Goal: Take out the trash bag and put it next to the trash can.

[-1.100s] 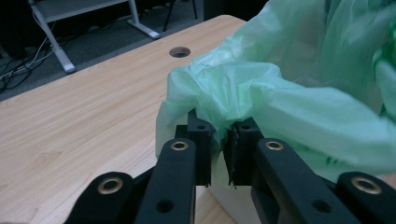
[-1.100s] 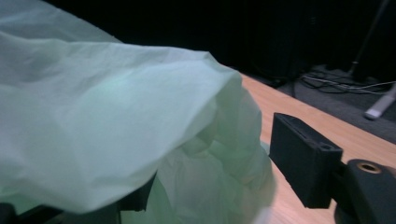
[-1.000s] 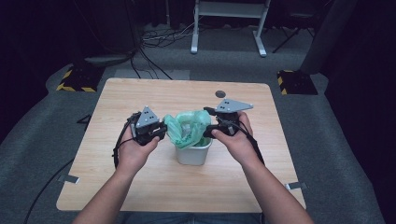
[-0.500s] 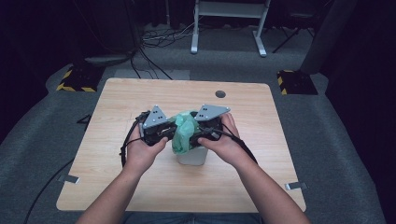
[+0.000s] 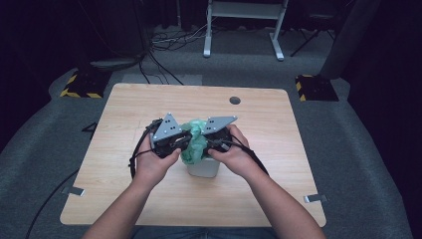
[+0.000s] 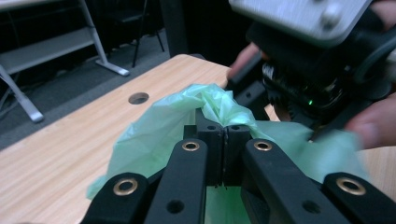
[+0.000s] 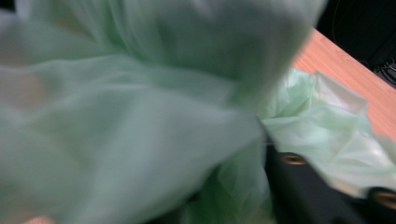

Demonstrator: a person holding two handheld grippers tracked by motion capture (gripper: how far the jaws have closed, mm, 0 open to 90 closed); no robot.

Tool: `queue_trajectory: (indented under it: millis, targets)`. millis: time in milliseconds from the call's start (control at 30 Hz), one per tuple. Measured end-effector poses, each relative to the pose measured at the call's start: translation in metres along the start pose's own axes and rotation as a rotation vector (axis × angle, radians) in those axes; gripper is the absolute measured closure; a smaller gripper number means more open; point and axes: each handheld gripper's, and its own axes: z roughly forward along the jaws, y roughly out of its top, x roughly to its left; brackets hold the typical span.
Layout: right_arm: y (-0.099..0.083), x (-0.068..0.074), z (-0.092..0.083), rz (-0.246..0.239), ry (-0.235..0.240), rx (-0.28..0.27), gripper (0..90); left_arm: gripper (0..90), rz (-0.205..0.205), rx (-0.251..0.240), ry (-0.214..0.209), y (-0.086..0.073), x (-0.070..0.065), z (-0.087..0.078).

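A small white bin [image 5: 203, 168] stands near the middle of the wooden table [image 5: 278, 194] with a thin green bag [image 5: 195, 147] bunched up over it. My left gripper [image 5: 188, 142] comes at the bag from the left. In the left gripper view its jaws [image 6: 224, 133] are shut on a fold of the bag [image 6: 154, 135]. My right gripper [image 5: 206, 142] meets the bag from the right, close to the left one. Its jaws have just been closing, with bag film [image 7: 140, 116] draped over them. One black finger [image 7: 299, 186] shows, and the pads are hidden.
A round cable hole [image 5: 235, 100] lies in the table's far side. Behind the table stand a grey metal frame [image 5: 244, 15], floor cables [image 5: 164, 40] and two yellow-and-black striped blocks [image 5: 82, 84]. Cables trail from both grippers towards the person's forearms.
Both grippers have drawn together over the bin. The bag, spread wide between them a second ago, is now gathered into a tight bunch.
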Motion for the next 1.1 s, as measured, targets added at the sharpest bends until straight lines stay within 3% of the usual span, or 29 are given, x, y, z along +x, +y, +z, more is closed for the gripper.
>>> queue_trajectory:
  millis: [67,167,300,433,567,833,933,1100]
  targets:
    - [-0.002,0.0,-0.002,0.02,-0.001,-0.01,84.8,88.8,-0.001,-0.008,0.009,-0.001,0.002,-0.004]
    - [-0.003,-0.001,-0.004,0.045,-0.001,-0.03,89.1,87.4,-0.026,-0.026,0.01,-0.004,0.006,-0.009]
    - [-0.004,-0.002,-0.009,0.055,-0.013,-0.055,89.7,79.5,-0.039,-0.035,0.061,-0.011,0.013,-0.016]
    - [-0.005,-0.006,-0.016,0.089,-0.018,-0.086,89.8,65.1,-0.088,-0.036,0.105,-0.021,0.024,-0.022]
    - [-0.004,-0.01,-0.021,0.112,-0.026,-0.115,89.9,51.5,-0.11,-0.029,0.141,-0.03,0.03,-0.026]
    - [0.001,-0.011,-0.032,0.124,-0.034,-0.158,90.0,40.1,-0.142,-0.007,0.18,-0.049,0.036,-0.034]
    - [0.004,-0.012,-0.037,0.127,-0.039,-0.171,90.0,36.7,-0.159,-0.026,0.2,-0.056,0.038,-0.041]
    - [0.008,-0.016,-0.046,0.142,-0.047,-0.198,90.0,34.1,-0.155,0.022,0.242,-0.065,0.043,-0.051]
